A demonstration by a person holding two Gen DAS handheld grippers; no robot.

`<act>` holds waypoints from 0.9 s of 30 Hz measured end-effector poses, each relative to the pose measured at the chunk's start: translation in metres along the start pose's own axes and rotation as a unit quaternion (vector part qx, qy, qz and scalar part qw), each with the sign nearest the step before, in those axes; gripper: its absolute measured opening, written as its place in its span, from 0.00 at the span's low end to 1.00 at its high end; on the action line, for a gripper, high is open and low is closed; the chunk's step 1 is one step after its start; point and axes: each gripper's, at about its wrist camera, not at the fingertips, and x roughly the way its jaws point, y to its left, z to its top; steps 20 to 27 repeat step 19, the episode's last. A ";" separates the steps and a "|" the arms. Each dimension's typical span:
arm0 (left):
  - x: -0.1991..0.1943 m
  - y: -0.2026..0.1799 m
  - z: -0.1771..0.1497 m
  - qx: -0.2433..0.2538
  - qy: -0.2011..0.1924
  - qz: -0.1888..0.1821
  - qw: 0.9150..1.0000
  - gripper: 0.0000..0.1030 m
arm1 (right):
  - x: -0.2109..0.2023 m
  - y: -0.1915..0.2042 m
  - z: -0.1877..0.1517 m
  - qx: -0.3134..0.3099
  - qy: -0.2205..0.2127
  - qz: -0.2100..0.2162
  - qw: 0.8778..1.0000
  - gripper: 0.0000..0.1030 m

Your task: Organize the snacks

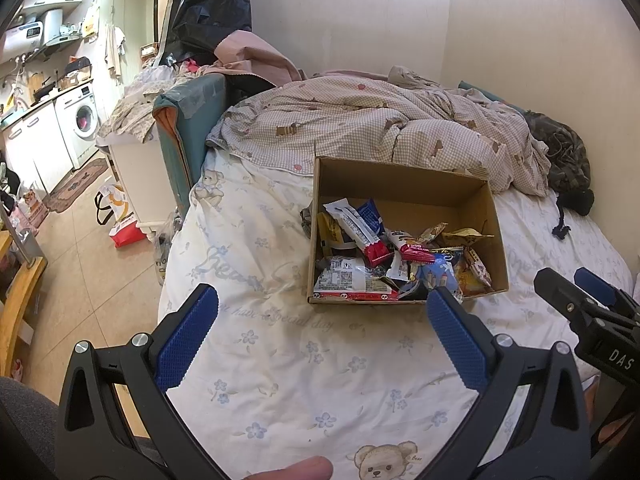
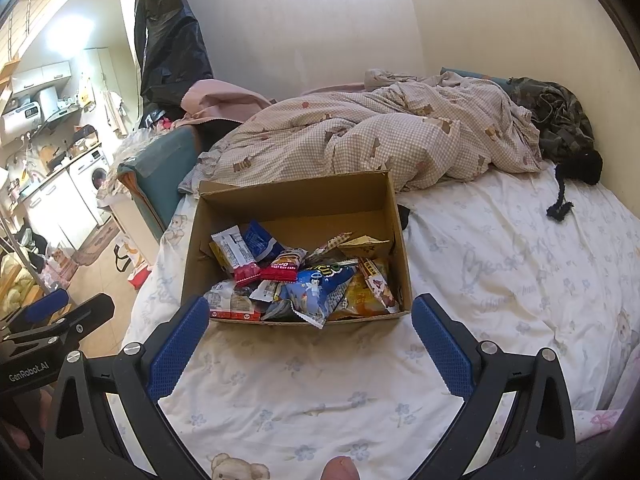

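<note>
A white bed sheet [image 2: 304, 400] printed with small blue flowers and teddy bears is seen nearest, spread over the bed beneath both tools. The left gripper [image 1: 322, 300] is held over it with its blue-padded fingers spread wide and nothing between them; the right gripper [image 2: 310, 312] is likewise spread and empty, and it is also caught at the right edge of the left view. Just beyond the fingertips, a cardboard box [image 2: 296, 200] is set on the sheet, open at the top, and the snacks [image 2: 300, 284] are piled inside it toward its near wall: red, blue and yellow wrappers, their labels hardly legible. The box lies straight ahead of the right gripper and ahead and to the right of the left one, apart from both. Behind the box a checked quilt [image 1: 380, 120] is bunched against the wall. Farther left, a tiled floor and what appears to be a washing machine [image 1: 82, 120] are seen.
</note>
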 end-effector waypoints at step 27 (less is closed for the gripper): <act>0.005 0.004 -0.007 -0.002 0.004 -0.005 1.000 1.00 | -0.005 -0.001 0.003 0.004 -0.006 -0.001 1.000 1.00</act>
